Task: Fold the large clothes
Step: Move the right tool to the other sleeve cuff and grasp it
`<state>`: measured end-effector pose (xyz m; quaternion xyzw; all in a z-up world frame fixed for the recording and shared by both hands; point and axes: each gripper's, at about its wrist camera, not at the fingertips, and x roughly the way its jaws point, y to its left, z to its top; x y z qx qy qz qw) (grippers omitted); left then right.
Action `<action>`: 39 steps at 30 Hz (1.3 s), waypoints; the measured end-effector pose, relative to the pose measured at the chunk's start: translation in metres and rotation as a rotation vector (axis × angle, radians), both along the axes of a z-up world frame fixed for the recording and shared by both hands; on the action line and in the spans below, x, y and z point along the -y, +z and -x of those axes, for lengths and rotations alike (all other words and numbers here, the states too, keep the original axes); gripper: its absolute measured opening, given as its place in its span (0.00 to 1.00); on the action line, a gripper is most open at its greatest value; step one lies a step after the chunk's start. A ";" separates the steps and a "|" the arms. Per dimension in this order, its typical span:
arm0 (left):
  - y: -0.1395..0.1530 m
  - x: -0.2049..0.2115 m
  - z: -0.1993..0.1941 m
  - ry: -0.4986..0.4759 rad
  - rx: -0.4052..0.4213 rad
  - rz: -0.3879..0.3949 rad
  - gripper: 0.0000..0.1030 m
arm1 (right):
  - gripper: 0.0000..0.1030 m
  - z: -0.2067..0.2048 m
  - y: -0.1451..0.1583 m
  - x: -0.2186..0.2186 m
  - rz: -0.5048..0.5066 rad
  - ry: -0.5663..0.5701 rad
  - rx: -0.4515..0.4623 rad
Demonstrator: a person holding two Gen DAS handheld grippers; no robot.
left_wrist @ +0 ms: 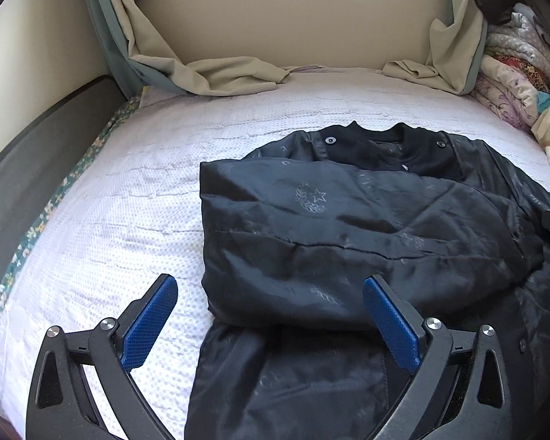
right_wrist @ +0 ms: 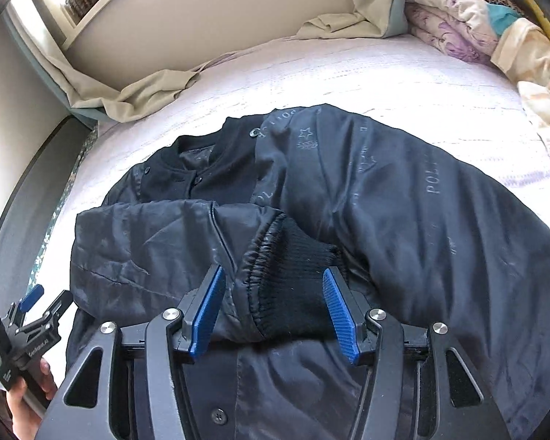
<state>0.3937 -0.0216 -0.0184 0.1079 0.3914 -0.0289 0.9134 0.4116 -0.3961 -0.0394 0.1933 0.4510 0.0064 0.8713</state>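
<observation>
Up close, the right gripper (right_wrist: 275, 293) has its two blue pads (right_wrist: 207, 311) spread wide, one on each side of a black ribbed cuff (right_wrist: 297, 278). Whether the pads touch the cuff or sit just above it cannot be told; they grip nothing. The left gripper (left_wrist: 271, 315) is also wide open and empty. One of its pads (left_wrist: 150, 322) hangs over the white bedcover (left_wrist: 110, 201) and the other (left_wrist: 390, 326) over the edge of the jacket (left_wrist: 348, 227).

One jacket lies on the bed, slightly right of centre in the left wrist view, collar (left_wrist: 377, 143) pointing toward the far wall. It is dark navy, shiny and quilted, printed faintly with stars, wreaths and letters. The collar is black and knitted, with small dark snaps beside it. One sleeve (right_wrist: 157, 234) is folded across the chest, ending in the cuff between the right pads. The other sleeve (right_wrist: 440, 201) stretches out to the right.

Two curtains (left_wrist: 165, 58) drape onto the bed's far end, one at each corner. One pile of floral bedding (right_wrist: 476, 25) sits at the far right corner. In the right wrist view a bare hand (right_wrist: 25, 399) holds the left gripper's handle at the bed's left edge.
</observation>
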 end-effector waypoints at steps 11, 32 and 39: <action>0.029 -0.002 0.038 -0.021 0.023 -0.007 1.00 | 0.53 0.018 0.012 0.010 0.072 -0.031 0.019; 0.025 -0.011 0.080 -0.067 0.005 0.046 1.00 | 0.60 0.135 0.078 0.116 0.019 -0.311 0.069; 0.024 0.001 0.090 -0.116 0.000 0.041 1.00 | 0.64 0.248 0.053 0.186 -0.043 -0.571 -0.009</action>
